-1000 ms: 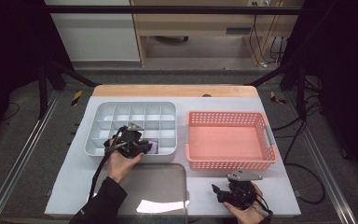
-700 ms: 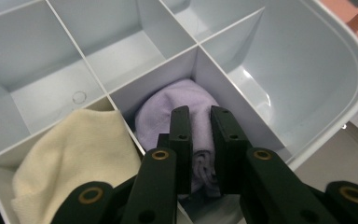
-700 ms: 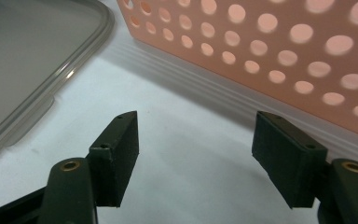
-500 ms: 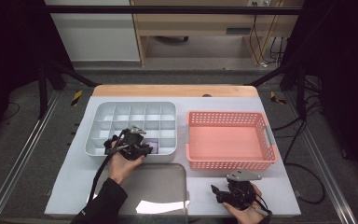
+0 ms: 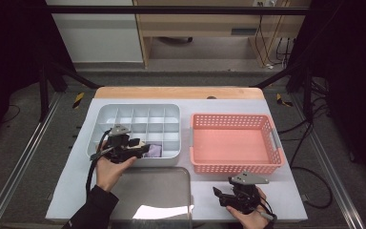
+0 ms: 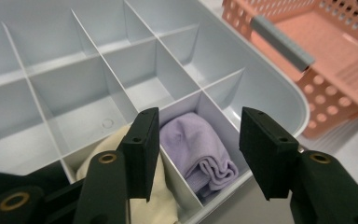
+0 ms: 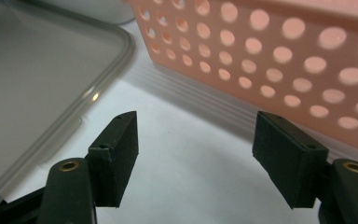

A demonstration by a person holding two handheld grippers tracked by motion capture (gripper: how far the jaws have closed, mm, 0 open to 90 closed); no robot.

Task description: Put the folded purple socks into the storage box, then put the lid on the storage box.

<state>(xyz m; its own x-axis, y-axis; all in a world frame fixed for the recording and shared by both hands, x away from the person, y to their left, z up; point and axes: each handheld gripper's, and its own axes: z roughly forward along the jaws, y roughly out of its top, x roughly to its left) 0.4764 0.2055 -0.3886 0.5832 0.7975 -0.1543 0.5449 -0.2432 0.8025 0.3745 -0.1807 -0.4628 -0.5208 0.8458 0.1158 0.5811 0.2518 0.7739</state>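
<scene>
Lilac sock (image 6: 200, 151), just freed by the opening left gripper (image 6: 198, 151), is risking being snagged out of the lower-right compartment of the grey tray (image 6: 279, 88), while the right gripper (image 7: 193, 156) is being kept open, empty.

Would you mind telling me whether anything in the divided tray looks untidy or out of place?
The cream cloth spills over the divider wall rather than sitting inside one compartment of the grey tray. The folded purple cloth beside it lies neatly in its own compartment. The left gripper, jaws just opened, holds nothing.
</scene>
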